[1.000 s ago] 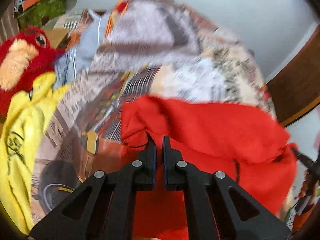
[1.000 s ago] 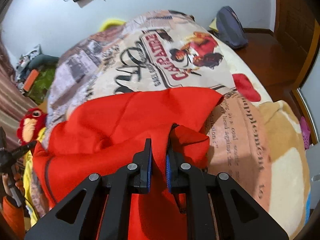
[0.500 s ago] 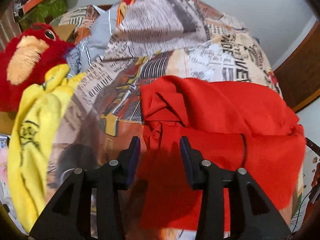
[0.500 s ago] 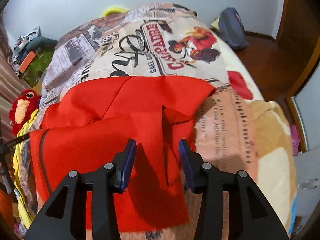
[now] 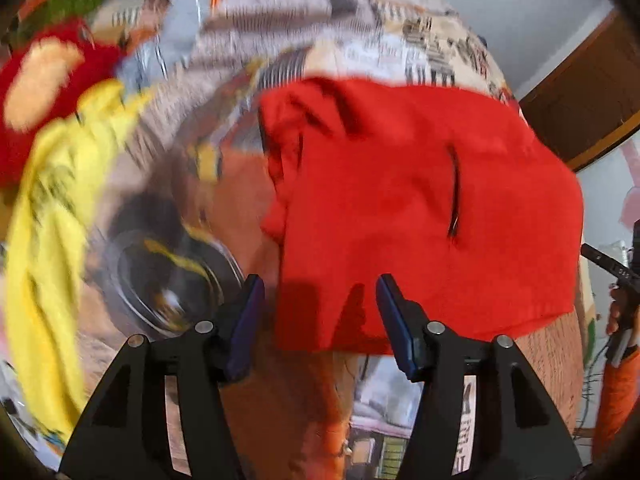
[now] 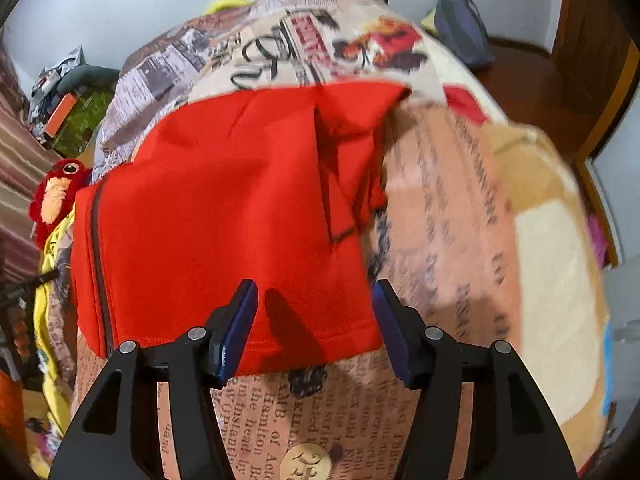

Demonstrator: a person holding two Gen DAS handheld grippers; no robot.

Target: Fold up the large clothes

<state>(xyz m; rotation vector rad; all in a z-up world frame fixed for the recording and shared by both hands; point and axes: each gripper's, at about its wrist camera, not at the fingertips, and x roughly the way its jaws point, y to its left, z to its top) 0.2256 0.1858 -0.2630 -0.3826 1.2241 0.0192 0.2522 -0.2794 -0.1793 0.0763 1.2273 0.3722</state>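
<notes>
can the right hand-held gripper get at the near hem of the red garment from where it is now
Probably yes. The right hand-held gripper is open and empty, its jaws standing either side of the near hem of the red garment, which lies flat on the printed blanket. Nothing lies between them.

A blanket (image 6: 460, 208) printed with newspaper text and pictures covers the bed and fills most of both views. At the left edge of the right wrist view sits a red plush bird (image 6: 56, 200) with a pale beak, and a yellow cloth (image 6: 52, 320) with dark print lies just below it. In the upper right a dark blue bag (image 6: 464, 32) rests on a brown wooden floor (image 6: 528, 76). In the upper left an orange box (image 6: 60, 116) lies among clutter against the pale wall (image 6: 120, 8).
</notes>
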